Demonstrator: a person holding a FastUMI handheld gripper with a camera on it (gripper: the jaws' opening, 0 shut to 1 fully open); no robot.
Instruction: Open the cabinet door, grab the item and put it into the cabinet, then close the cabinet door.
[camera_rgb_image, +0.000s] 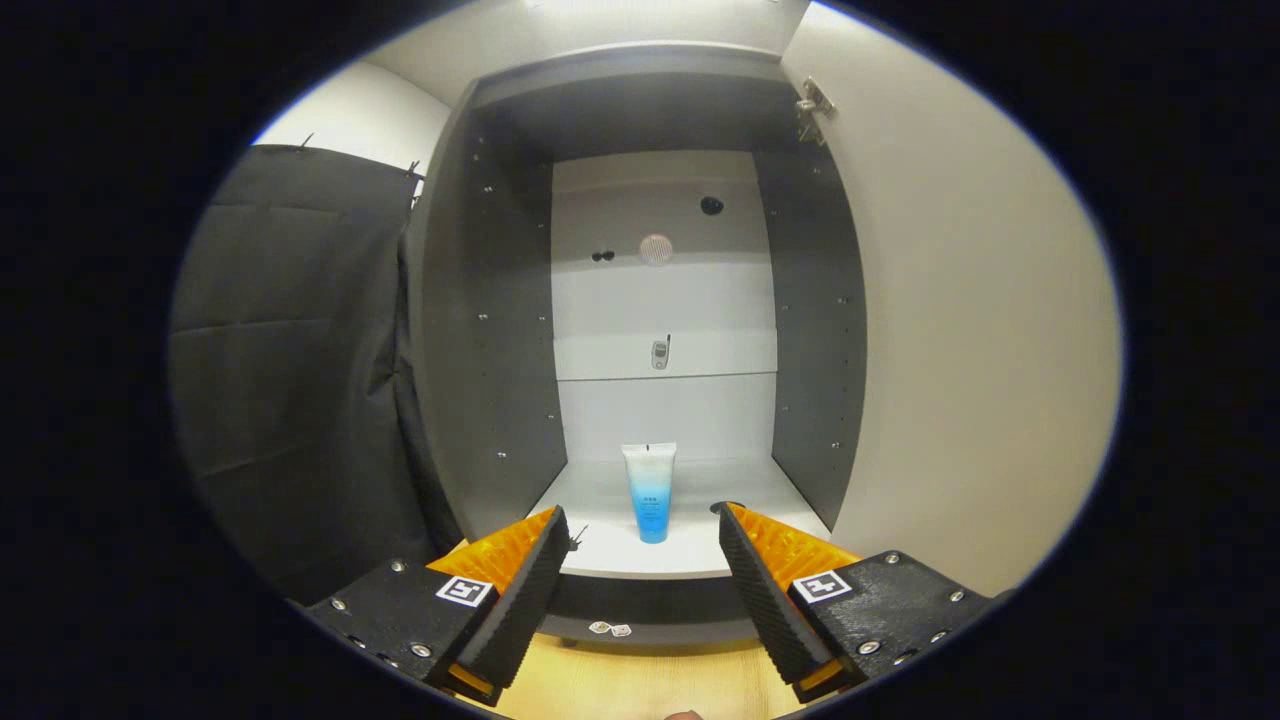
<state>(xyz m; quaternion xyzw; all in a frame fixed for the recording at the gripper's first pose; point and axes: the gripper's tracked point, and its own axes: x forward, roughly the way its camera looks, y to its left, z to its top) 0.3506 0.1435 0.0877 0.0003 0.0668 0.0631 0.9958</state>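
While my gripper (642, 560) hangs with its fingers spread wide and nothing between them, I take the tube as my landmark. Nearest to me, below the tube, a strip of pale wooden desk (640, 685) shows under the fingers, then the dark front edge of the cabinet (480, 330). The tube (649, 492) stands upright on its cap on the cabinet's white bottom shelf (610, 545), just beyond the fingertips and about midway between them, touching neither. To the right of the tube the cabinet door (960, 380) stands swung open, its hinge (815, 105) high above. Behind and above the tube, a small fitting (660, 352) sits on the white back panel.

I judge the item placed and the door closing as what remains. To do it well I would draw straight back from the tube so neither finger clips it, then come round the outer face of the door and push it steadily, keeping clear of the black cloth (300, 380) hanging left of the tube.
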